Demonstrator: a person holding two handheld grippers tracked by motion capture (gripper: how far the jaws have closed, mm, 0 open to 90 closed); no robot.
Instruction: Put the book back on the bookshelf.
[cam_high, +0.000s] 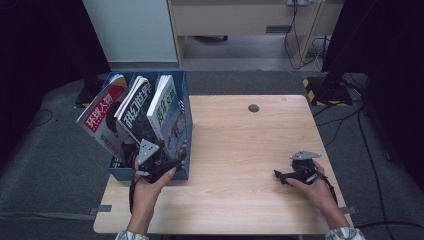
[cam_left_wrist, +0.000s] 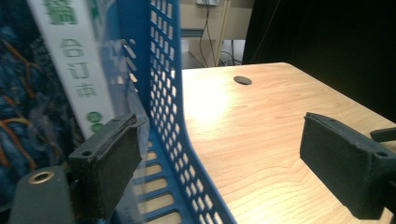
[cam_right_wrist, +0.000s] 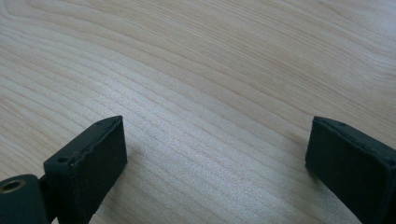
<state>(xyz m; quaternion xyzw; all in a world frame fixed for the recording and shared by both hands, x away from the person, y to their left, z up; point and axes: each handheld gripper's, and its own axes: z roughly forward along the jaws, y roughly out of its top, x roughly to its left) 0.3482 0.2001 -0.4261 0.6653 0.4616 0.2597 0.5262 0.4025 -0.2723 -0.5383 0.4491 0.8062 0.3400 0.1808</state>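
Looking down from the high view, the blue file rack (cam_high: 176, 172) sits on the near-left part of the wooden table (cam_high: 240, 150), its left side overhanging the table's edge, with three magazines standing in its compartments: a red-and-white one (cam_high: 102, 112) at the left, a black-and-white one (cam_high: 135, 112) in the middle and a green-titled one (cam_high: 167, 110) at the right, all leaning left. The left gripper (cam_high: 172, 162) is held at the rack's near right corner, and the right gripper (cam_high: 280, 175) rests low over the near-right part of the table, well apart from the rack. In the left gripper view, the jaws stand wide apart and straddle the rack's perforated blue wall (cam_left_wrist: 170, 116): one pad (cam_left_wrist: 109, 161) sits inside the rack just beside the green-titled magazine (cam_left_wrist: 79, 74), the other pad (cam_left_wrist: 343, 161) hangs over bare wood outside, and neither presses on anything. In the right gripper view, the jaws also stand wide open, with one pad (cam_right_wrist: 91, 161) at the left, the other pad (cam_right_wrist: 350, 161) at the right, and plain tabletop (cam_right_wrist: 210, 93) between them.
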